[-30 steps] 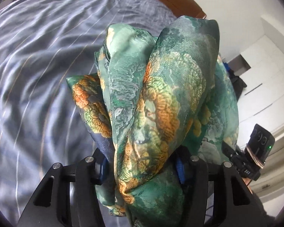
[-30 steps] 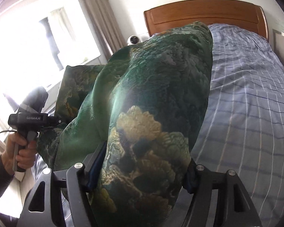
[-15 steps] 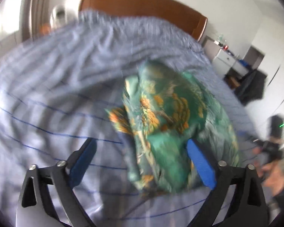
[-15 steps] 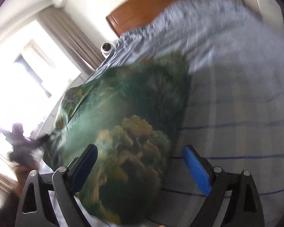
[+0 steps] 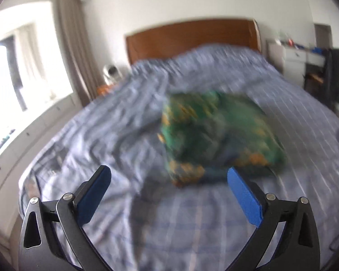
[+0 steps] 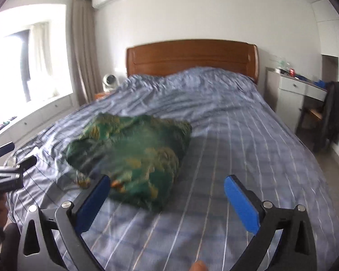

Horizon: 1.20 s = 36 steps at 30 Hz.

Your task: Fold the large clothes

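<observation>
Garment [image 6: 133,155] lies bundled mid-bed [image 6: 248,158], bare cover around; left gripper [image 5: 169,180] and right gripper [image 6: 167,187] still spreading, empty.

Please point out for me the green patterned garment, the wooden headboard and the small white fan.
green patterned garment [image 6: 133,153], right wrist view, middle of the folded bundle.
wooden headboard [image 6: 192,56], right wrist view, centre of the panel.
small white fan [image 6: 110,81], right wrist view, its round front.
</observation>
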Each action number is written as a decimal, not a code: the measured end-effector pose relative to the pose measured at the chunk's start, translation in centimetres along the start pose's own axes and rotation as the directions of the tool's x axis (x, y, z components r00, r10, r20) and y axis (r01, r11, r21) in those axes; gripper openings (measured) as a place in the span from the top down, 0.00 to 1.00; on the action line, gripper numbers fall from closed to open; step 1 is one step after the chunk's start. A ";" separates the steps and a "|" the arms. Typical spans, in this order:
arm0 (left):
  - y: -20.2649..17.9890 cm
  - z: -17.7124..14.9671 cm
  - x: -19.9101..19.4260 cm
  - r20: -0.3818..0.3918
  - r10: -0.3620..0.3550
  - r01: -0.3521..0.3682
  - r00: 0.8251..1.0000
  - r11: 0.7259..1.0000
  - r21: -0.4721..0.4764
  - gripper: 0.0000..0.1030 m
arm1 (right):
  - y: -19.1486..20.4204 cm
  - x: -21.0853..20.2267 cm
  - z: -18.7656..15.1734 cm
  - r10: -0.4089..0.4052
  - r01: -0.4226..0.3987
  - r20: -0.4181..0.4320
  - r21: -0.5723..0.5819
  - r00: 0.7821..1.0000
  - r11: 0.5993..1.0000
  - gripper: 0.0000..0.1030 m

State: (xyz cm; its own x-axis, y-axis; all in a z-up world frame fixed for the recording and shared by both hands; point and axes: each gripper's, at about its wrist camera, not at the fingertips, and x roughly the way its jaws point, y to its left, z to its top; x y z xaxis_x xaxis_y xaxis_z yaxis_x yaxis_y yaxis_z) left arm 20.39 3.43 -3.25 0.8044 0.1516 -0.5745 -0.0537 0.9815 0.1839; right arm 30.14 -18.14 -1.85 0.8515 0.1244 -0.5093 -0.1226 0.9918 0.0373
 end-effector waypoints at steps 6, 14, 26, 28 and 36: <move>-1.9 -1.6 -1.7 -0.063 -0.042 0.042 0.997 0.999 -0.008 0.00 | 1.8 -2.9 -2.6 -0.077 0.076 -0.073 -0.015 0.994 0.997 0.00; -3.1 -2.4 -4.3 -0.074 -0.139 0.136 0.988 0.990 -0.043 0.01 | 3.4 -6.0 -4.9 -0.106 0.099 -0.103 -0.065 0.989 0.993 0.00; -3.3 -3.4 -5.1 -0.099 -0.155 0.150 0.983 0.987 -0.061 0.01 | 5.5 -7.8 -6.1 -0.093 0.081 -0.123 -0.101 0.988 0.992 0.00; -3.2 -3.5 -5.3 -0.098 -0.156 0.151 0.983 0.987 -0.062 0.01 | 5.8 -8.0 -6.2 -0.089 0.077 -0.121 -0.106 0.989 0.991 0.00; -2.6 -3.8 -5.4 -0.093 -0.149 0.142 0.984 0.987 -0.075 0.01 | 6.3 -8.4 -6.3 -0.089 0.074 -0.127 -0.118 0.988 0.990 0.00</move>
State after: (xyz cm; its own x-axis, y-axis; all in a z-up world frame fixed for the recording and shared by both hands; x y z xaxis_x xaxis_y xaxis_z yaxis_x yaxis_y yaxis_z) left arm 13.97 0.54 -3.64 0.7446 0.0140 -0.6674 0.0172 0.9990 0.0401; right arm 19.03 -13.09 -2.74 0.7873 0.0311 -0.6158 -0.1186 0.9877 -0.1018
